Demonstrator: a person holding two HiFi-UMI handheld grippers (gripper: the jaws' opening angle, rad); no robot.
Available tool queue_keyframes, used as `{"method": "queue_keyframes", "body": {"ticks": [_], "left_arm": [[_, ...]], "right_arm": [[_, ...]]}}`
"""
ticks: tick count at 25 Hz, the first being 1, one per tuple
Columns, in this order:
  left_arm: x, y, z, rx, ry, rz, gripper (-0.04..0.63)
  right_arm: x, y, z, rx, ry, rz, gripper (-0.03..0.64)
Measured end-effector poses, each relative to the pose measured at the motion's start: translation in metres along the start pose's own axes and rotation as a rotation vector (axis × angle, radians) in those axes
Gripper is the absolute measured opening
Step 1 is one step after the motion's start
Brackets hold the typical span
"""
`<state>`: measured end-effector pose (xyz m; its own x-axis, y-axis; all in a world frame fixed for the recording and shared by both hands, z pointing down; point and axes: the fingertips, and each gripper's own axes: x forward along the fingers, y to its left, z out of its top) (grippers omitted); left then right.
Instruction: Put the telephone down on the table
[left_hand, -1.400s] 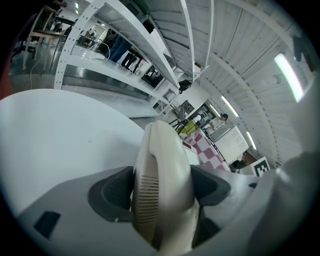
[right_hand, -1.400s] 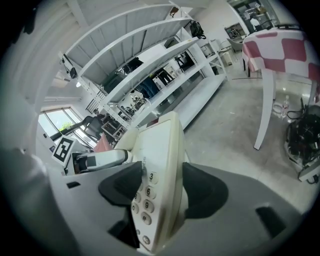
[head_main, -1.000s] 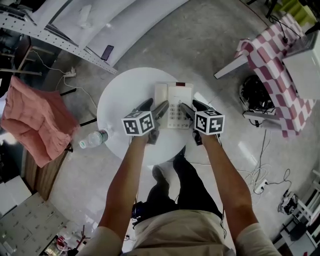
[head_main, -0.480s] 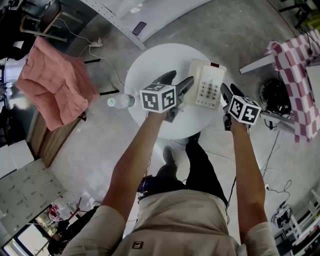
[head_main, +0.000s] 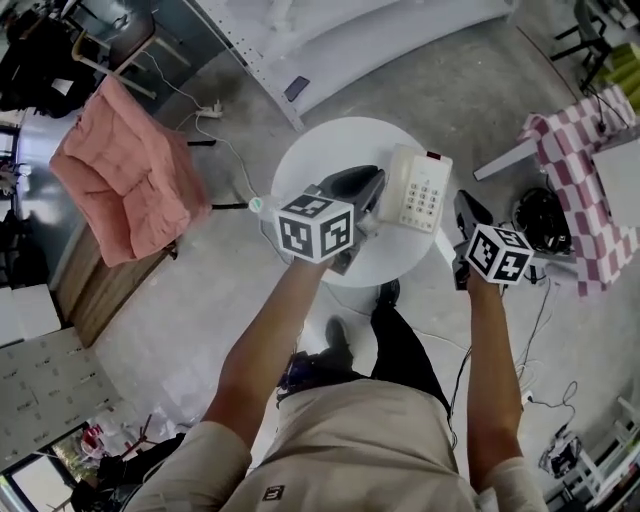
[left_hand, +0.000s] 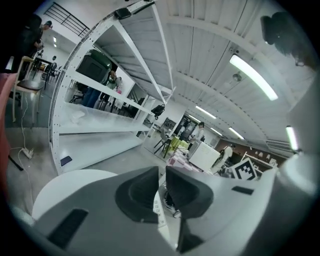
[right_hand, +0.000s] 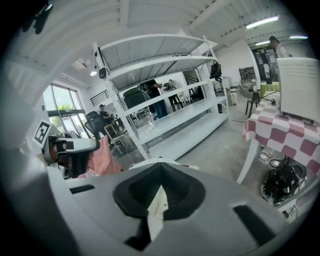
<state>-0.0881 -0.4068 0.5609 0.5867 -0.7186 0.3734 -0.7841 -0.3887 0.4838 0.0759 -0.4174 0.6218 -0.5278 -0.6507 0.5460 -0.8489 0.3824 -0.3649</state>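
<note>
Left tool (head_main: 372, 183) jaws just closed to a thin slit, nothing btwn them; right tool (head_main: 466, 205) jaws together, empty. Telephone (head_main: 420, 190) lies flat on round white desk (head_main: 315, 160), keypad up, clear of both tools.

We wear a beige short-sleeved shirt (head_main: 350, 450), dark trousers (head_main: 402, 352) and dark shoes (head_main: 340, 336), and our grey left gripper (head_main: 374, 182) and right gripper (head_main: 466, 204) each carry a white cube (head_main: 315, 226) printed with black square markers.

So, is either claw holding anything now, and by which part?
Nothing is held. The left claw and the right claw have just closed empty; the telephone lies on the table.
</note>
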Motion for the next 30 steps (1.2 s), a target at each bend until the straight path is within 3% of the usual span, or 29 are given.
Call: {"method": "queue_keyframes", "body": {"ticks": [7, 14, 21, 30], "left_arm": [[-0.073, -0.054, 0.047, 0.074, -0.084, -0.067, 0.02], [-0.151, -0.113, 0.081, 0.218, -0.181, -0.113, 0.017], [-0.225, -0.163, 0.091, 0.362, -0.243, -0.131, 0.017], [-0.3, -0.2, 0.088, 0.457, -0.297, -0.117, 0.017]], "right_arm": [[-0.069, 0.06, 0.046, -0.096, -0.1, 0.056, -0.009], [-0.143, 0.129, 0.077, -0.209, -0.196, 0.103, -0.009], [-0.214, 0.192, 0.09, -0.327, -0.266, 0.149, -0.009], [-0.29, 0.241, 0.082, -0.422, -0.294, 0.149, -0.011]]}}
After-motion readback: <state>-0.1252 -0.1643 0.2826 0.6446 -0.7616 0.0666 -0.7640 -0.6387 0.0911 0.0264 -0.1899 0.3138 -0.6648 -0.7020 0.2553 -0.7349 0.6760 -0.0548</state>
